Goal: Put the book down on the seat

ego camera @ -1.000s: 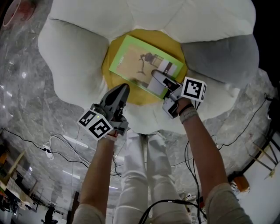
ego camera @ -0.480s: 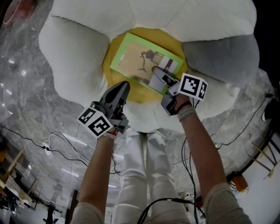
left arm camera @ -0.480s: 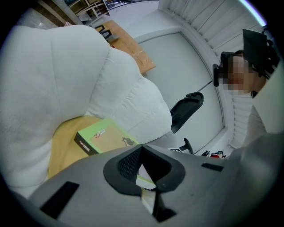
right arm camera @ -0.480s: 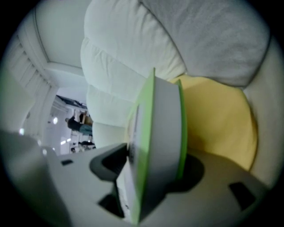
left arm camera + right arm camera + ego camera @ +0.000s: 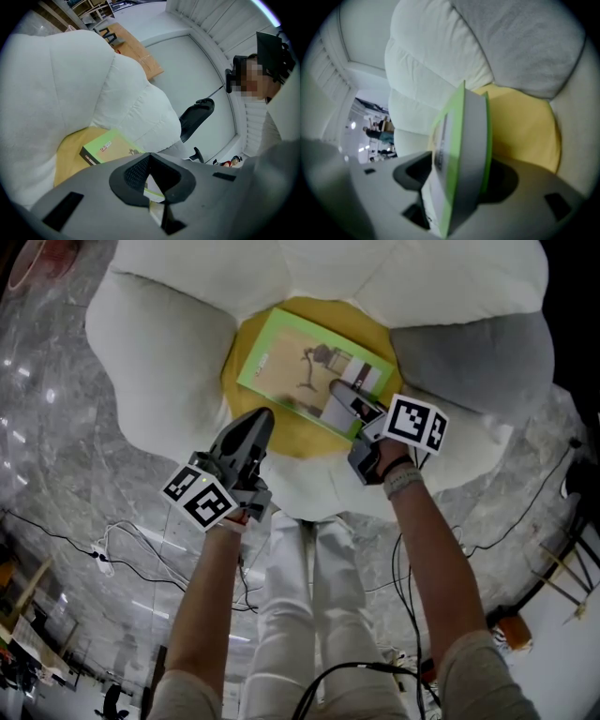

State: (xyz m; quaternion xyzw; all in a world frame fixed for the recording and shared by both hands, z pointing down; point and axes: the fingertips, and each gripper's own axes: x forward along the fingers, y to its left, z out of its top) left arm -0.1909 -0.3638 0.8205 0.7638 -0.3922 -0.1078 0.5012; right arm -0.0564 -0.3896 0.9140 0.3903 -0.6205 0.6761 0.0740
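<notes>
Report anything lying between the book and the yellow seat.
Nothing visible: the book already rests on the yellow seat. The right gripper, whose jaws have just been opening, has the book's corner between them.

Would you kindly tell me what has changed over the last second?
The right tool has just been opening its jaws, easing off the corner of the book between them. The book stayed on the yellow seat, and the left tool stayed shut beside it.

White trousers (image 5: 298, 606), khaki sleeves (image 5: 480, 667), grey wristband (image 5: 403, 486)
</notes>
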